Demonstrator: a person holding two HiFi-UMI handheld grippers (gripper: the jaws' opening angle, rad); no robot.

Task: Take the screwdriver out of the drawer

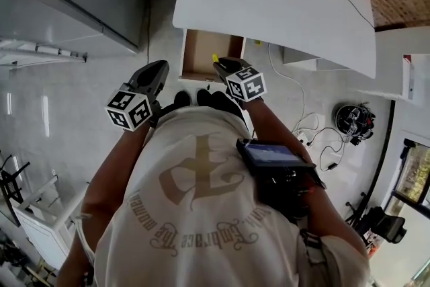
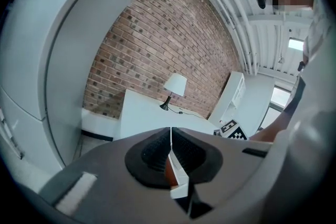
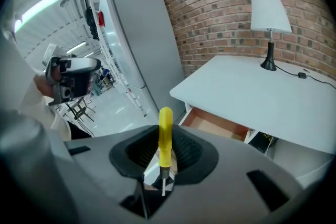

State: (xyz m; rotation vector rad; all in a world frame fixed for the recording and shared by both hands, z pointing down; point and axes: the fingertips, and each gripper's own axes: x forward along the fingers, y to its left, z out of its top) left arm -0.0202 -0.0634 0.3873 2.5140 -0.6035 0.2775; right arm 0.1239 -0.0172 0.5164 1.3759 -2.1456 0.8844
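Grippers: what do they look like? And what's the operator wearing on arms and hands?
Both the left gripper and right gripper are matte grey moulded shells with black ribbed pads. Each carries a white cube printed with black square markers. No cables visible on them. The person wears what look like dark gloves and a short-sleeved cream T-shirt with a tan emblem.

Yellow-handled screwdriver (image 3: 165, 134) with a thin bare metal shaft, clamped between the jaws of my right claw (image 3: 164, 150); the handle projects past the jaw tips and the shaft points back toward the claw body. The drawer (image 3: 216, 124) stands pulled open, brown inside, beyond my claw's tips and to their right.
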